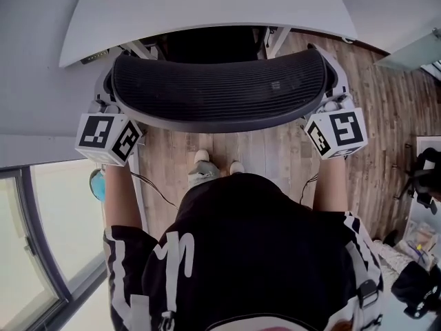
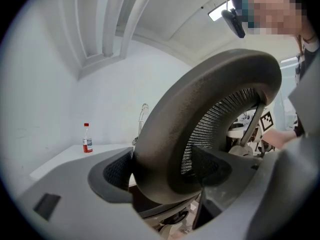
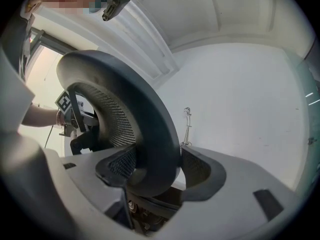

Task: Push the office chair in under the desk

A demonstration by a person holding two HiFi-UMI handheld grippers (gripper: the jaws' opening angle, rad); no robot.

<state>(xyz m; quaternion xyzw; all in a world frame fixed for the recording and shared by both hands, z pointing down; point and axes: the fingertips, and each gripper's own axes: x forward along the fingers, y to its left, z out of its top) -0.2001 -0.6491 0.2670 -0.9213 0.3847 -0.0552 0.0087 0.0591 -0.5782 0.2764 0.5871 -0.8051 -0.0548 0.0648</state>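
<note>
- Your left tool [image 2: 161, 170] is clamped on the left end of the office chair [image 1: 220, 92]. The backrest [image 2: 210, 109] rim sits between both pads, with mesh showing on the inner side.
- Your right tool [image 3: 150, 170] is clamped the same way on the right end of the backrest rim, one pad on each face.
- In the head view, both marker cubes flank the backrest ends at about the same height, with your arms straight out to them.
- The chair faces the white table [image 1: 207, 5]. The backrest's curved top lies just beside the table's concave front edge and runs parallel to it.
- The seat is not visible from above. It looks tucked under the table top, but I can't confirm how far in it is.
- A small red-capped bottle [image 2: 87, 138] stands upright on the table, off to your left and well apart from the chair.
- Your shoes [image 1: 207, 171] are on the wood floor [image 1: 386, 116], directly behind the middle of the backrest.
</note>
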